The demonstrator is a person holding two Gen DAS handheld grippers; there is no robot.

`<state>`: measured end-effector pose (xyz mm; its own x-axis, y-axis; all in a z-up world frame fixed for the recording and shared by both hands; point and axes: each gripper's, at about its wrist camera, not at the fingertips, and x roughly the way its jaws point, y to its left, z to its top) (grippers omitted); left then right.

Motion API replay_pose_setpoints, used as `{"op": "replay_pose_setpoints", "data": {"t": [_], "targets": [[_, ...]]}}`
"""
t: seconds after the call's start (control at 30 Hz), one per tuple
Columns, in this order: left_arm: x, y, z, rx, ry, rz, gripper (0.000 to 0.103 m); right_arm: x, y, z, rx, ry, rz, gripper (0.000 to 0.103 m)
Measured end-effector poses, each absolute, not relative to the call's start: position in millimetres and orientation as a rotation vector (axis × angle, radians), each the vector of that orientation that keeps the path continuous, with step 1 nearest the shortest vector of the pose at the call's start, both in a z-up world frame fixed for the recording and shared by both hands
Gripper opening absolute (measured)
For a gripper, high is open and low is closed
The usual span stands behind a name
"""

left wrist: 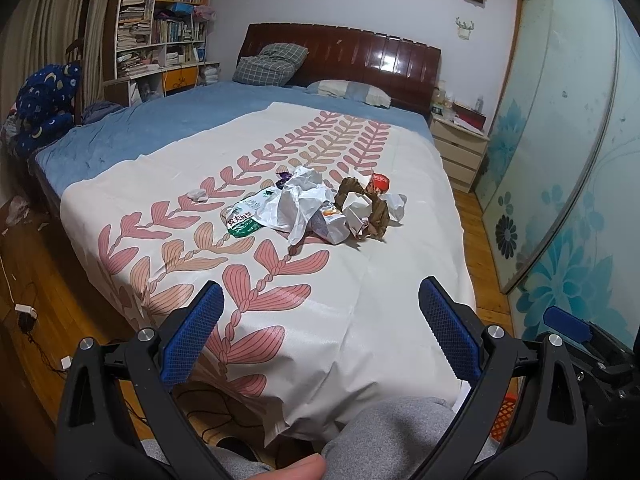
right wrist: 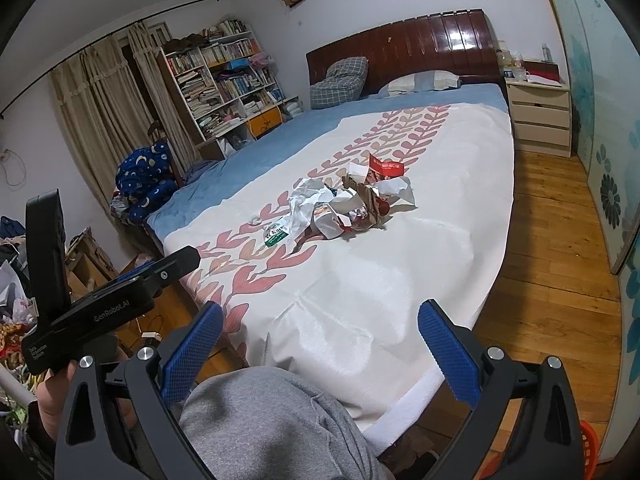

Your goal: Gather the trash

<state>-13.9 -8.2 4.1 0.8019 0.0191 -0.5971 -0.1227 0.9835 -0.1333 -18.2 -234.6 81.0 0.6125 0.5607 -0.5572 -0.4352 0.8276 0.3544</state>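
Observation:
A heap of trash lies in the middle of the white leaf-patterned bedspread: a white plastic bag, a green-and-white wrapper, crumpled brown paper, a red packet and a small paper wad apart on the left. The same trash heap shows in the right wrist view. My left gripper hovers open at the foot of the bed, well short of the heap. My right gripper is open too, empty, with the left gripper's body beside it.
A person's grey-trousered knee is under both grippers. An orange basket stands on the wooden floor at the bed's right corner. A wardrobe with floral glass doors lines the right side; a nightstand, bookshelf and cables surround the bed.

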Motion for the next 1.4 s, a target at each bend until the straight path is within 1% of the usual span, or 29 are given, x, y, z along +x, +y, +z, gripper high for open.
{"op": "replay_pose_setpoints", "data": {"t": [1.0, 1.4], "targets": [[-12.2, -6.3, 1.3, -0.179, 0.641, 0.073, 0.097, -17.4, -233.8, 76.5, 0.211, 0.725, 0.588, 0.097], [-13.8, 7.7, 0.5, -0.244, 0.636, 0.097, 0.097, -5.4, -234.0, 66.9, 0.248, 0.761, 0.622, 0.096]]}}
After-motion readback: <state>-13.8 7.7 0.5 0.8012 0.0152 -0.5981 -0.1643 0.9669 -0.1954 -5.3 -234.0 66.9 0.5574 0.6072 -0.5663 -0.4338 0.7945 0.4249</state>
